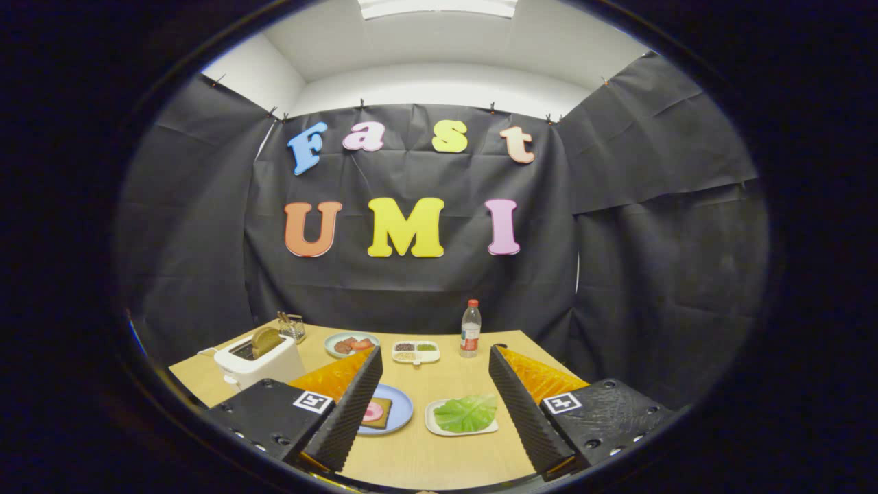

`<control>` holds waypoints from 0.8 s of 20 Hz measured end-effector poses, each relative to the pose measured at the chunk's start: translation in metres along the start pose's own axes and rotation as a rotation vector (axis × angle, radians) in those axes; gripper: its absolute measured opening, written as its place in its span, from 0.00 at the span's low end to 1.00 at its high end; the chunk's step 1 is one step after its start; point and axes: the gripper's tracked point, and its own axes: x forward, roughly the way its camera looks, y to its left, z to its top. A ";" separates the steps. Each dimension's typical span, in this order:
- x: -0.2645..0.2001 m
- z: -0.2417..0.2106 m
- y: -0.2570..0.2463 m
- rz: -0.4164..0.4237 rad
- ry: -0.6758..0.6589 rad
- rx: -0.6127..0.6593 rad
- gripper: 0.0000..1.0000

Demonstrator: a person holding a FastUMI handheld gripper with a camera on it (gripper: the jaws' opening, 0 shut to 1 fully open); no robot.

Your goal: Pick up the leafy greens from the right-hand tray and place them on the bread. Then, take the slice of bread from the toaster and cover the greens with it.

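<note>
Black cloth walls enclose a light wooden tabletop (pixel 425 439); the fingers (pixel 432 398) stand wide apart above it, empty, with green leafy lettuce (pixel 466 412) on a white tray (pixel 439 428) between them.

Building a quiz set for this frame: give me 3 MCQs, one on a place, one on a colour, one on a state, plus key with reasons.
1. Where do the leafy greens lie?
A. on the white tray between the fingers
B. in the toaster
C. on the blue plate

2. What colour is the plate under the bread?
A. red
B. blue
C. black

3. How does the gripper stand?
A. shut on the greens
B. shut on the bottle
C. open, holding nothing

Key:
1 A: the greens rest on the white tray, right of the blue plate.
2 B: its rim shows blue beside the bread.
3 C: the fingers are spread wide, touching nothing, with the table showing between them.
</note>
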 end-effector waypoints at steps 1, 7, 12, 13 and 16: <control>0.007 -0.004 -0.003 -0.005 0.015 -0.001 0.95; 0.058 -0.049 -0.033 -0.047 0.160 0.043 0.95; 0.101 -0.094 -0.064 -0.089 0.289 0.076 0.95; 0.110 -0.103 -0.071 -0.099 0.310 0.084 0.95; 0.137 -0.134 -0.092 -0.119 0.388 0.116 0.96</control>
